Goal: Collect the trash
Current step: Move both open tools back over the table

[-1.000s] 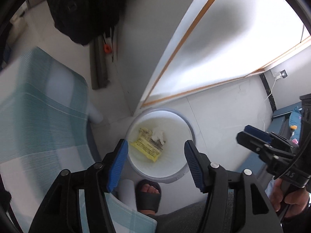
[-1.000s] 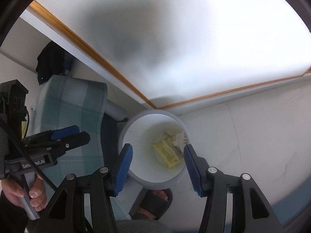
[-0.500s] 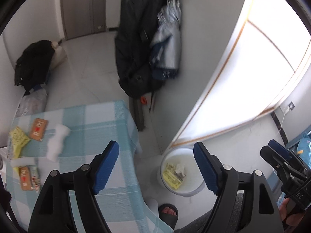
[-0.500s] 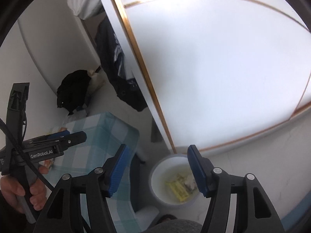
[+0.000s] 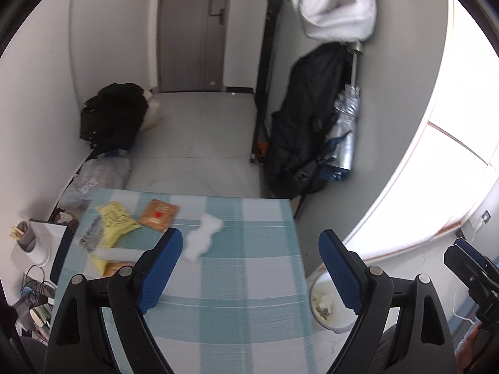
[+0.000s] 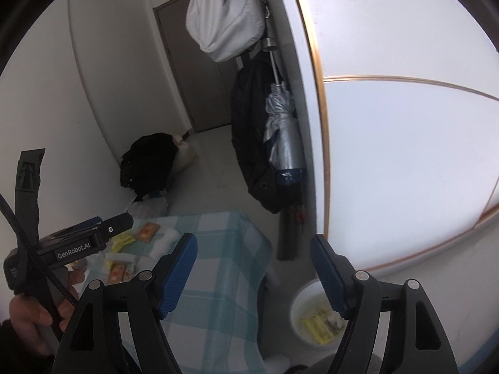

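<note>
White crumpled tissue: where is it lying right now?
In the left wrist view, the white crumpled tissue lies on the checked tablecloth, just right of the brown packet.

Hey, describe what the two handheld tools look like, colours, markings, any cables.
Both tools are black angular frames with ribbed blue pads on the fingers and silver pivot bolts. The left tool, seen from the right wrist view, carries white "GenRobot.AI" lettering and a black cable running along its handle.
</note>
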Tool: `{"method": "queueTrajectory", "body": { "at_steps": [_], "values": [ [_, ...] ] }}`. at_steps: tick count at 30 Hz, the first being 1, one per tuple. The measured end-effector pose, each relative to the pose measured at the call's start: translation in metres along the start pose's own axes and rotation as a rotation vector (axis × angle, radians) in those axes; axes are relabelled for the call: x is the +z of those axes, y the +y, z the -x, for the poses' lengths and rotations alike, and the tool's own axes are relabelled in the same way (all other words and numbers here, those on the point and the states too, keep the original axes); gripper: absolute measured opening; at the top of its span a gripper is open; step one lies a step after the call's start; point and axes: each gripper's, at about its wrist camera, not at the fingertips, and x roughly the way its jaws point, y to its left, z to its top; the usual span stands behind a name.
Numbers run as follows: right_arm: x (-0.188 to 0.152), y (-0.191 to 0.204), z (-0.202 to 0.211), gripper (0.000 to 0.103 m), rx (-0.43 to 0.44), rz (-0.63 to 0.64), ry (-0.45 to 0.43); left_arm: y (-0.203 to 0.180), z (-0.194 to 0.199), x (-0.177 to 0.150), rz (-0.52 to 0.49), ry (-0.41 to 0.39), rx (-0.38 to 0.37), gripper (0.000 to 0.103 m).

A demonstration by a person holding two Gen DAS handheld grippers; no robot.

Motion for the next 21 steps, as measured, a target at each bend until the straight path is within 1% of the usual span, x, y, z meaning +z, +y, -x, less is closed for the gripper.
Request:
{"method": "queueTrajectory", "body": {
  "at_steps": [2,7,10,12,17,19,21],
  "values": [
    [-0.004,0.016,0.003,0.075,0.025,0.013,-0.008,0.015,0.007,-0.002,0.02,-0.02,0.011,0.091],
    [-0.014,0.053,-0.004,0.081,0.064,0.06,-0.017,0.056,0.02,-0.011,0.047,-0.066,0.03,0.094],
    [-0.024,0.076,-0.012,0.083,0.102,0.083,0.011,0.081,0.021,-0.018,0.07,-0.076,0.044,0.096],
    [-0.03,0.093,-0.023,0.083,0.118,0.111,0.038,0.096,0.02,-0.023,0.079,-0.077,0.061,0.096],
    [-0.044,0.126,-0.041,0.083,0.145,0.137,0.06,0.135,0.014,-0.034,0.107,-0.069,0.108,0.096],
    [-0.05,0.135,-0.049,0.083,0.16,0.143,0.08,0.148,0.013,-0.038,0.105,-0.055,0.103,0.096],
    [-0.056,0.145,-0.057,0.083,0.184,0.159,0.106,0.16,0.011,-0.041,0.106,-0.056,0.129,0.096]
  ]
}}
